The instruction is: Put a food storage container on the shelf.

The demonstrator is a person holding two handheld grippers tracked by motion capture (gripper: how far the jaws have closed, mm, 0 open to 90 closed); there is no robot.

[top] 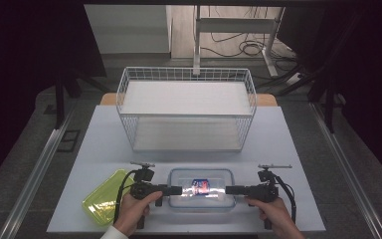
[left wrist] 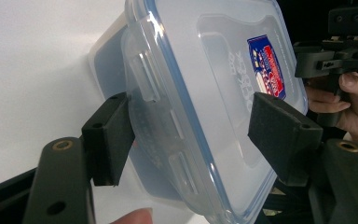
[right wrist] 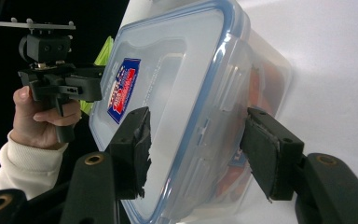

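A clear plastic container (top: 214,179) with a blue-rimmed lid and a red and blue label lies on the white table (top: 278,149) near the front edge. Something orange-red shows through its wall in the right gripper view. My left gripper (top: 178,189) is at its left end and my right gripper (top: 229,189) at its right end. In the left gripper view the container (left wrist: 223,60) end sits between the wide-apart jaws of the left gripper (left wrist: 191,135). The right gripper (right wrist: 200,149) straddles the other end of the container (right wrist: 177,70) the same way. Both look open.
A yellow-green tray (top: 102,199) lies left of the container, under my left hand. A tall white wire basket (top: 186,107) stands at the back middle of the table. Bare table lies either side of the basket. The floor beyond holds desk legs and cables.
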